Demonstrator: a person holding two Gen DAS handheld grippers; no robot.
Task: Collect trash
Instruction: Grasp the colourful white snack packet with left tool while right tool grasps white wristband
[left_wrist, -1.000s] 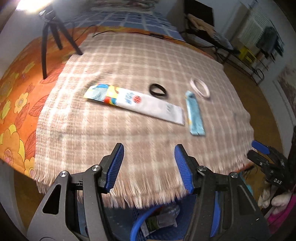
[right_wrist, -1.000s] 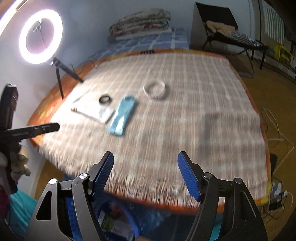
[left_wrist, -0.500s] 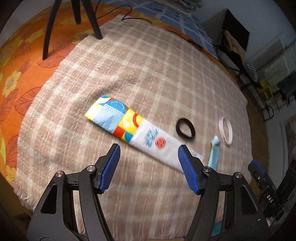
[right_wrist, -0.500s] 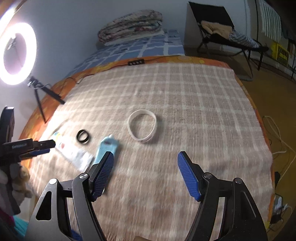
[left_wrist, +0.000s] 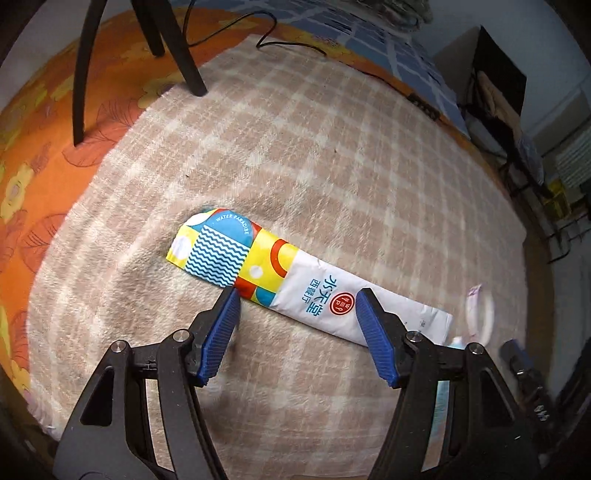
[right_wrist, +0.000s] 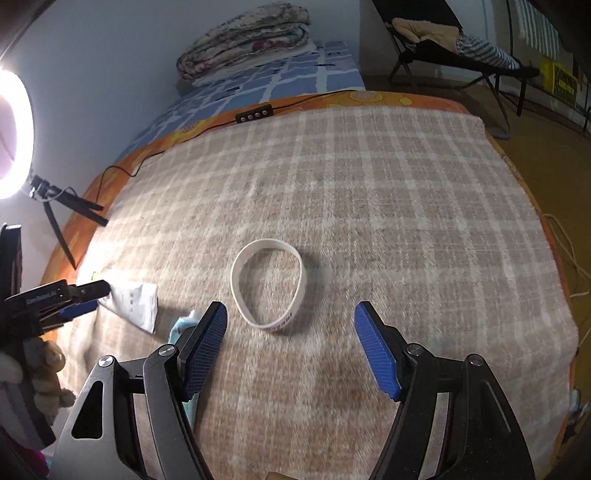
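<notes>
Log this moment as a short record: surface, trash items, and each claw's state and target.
surface: plaid blanket over an orange floral cover
item 1: long colourful wrapper, flat on the blanket
item 2: white band, lying loose
item 3: light blue packet, mostly hidden by the right claw's finger
left claw: open, fingertips astride the wrapper's middle
right claw: open, just short of the band

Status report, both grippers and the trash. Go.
Left gripper open, straddling the long wrapper, not gripped. Right gripper open, empty, white band just ahead. Nothing in the way.
</notes>
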